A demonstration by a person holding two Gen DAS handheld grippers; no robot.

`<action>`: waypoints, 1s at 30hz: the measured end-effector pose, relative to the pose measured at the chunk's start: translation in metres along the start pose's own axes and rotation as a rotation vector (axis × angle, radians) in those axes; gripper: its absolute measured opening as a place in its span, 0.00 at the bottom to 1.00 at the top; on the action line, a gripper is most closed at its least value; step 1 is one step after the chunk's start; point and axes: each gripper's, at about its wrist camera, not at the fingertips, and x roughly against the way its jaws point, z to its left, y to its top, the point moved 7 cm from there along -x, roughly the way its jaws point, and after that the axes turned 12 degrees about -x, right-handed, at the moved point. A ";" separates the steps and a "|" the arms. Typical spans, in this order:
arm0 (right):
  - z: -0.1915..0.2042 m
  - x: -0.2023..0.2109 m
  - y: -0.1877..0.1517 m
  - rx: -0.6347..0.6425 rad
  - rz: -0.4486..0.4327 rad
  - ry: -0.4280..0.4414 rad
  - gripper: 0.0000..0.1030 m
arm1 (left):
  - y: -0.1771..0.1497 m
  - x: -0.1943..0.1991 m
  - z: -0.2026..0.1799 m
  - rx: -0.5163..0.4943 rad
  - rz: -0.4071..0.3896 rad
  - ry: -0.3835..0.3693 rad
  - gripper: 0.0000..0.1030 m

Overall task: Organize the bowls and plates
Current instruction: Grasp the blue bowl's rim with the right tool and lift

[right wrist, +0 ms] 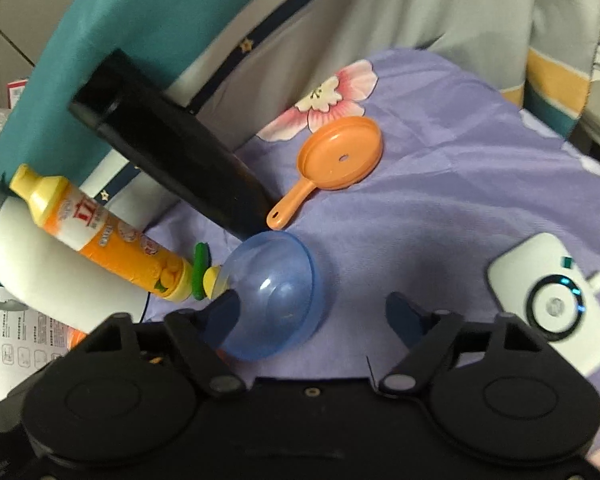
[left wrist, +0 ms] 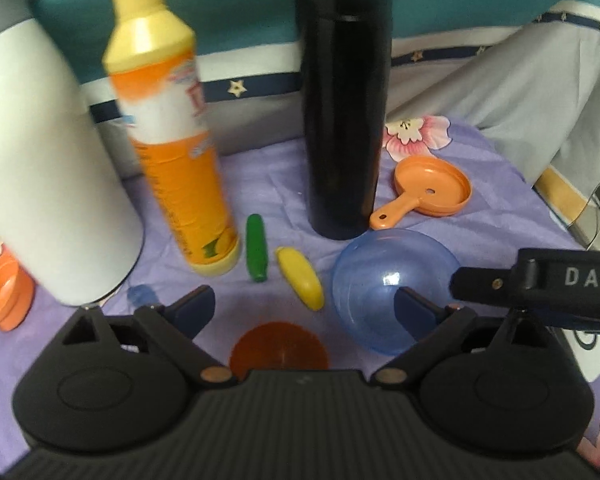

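Blue translucent plastic bowl [right wrist: 274, 296], lower centre of frame on the purple cloth [right wrist: 440, 208], judged light, rigid, slippery; grasp its rim; right gripper [right wrist: 312, 312] spread, holding nothing.

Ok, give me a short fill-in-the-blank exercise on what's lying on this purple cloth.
1. The see-through bowl near the grippers is coloured ____.
2. The small orange pan has a hole in the middle of its ____.
3. Between the yellow-capped bottle and the yellow toy lies a toy coloured ____.
4. The tall black flask stands ____ on the cloth.

Missing words: blue; base; green; upright
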 end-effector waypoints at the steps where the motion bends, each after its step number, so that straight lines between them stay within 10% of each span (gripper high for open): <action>1: -0.001 -0.006 0.002 -0.008 0.007 0.002 0.70 | 0.001 -0.005 -0.002 -0.005 0.007 -0.002 0.89; 11: -0.006 -0.039 -0.001 -0.060 0.053 0.029 0.19 | -0.001 -0.032 -0.019 -0.049 0.057 -0.085 0.36; 17: -0.009 -0.037 -0.005 -0.075 0.044 0.026 0.15 | -0.002 -0.032 -0.024 -0.078 0.060 -0.078 0.20; 30: 0.015 0.031 -0.023 -0.036 -0.003 0.072 0.15 | -0.009 0.042 -0.013 -0.036 0.006 -0.062 0.20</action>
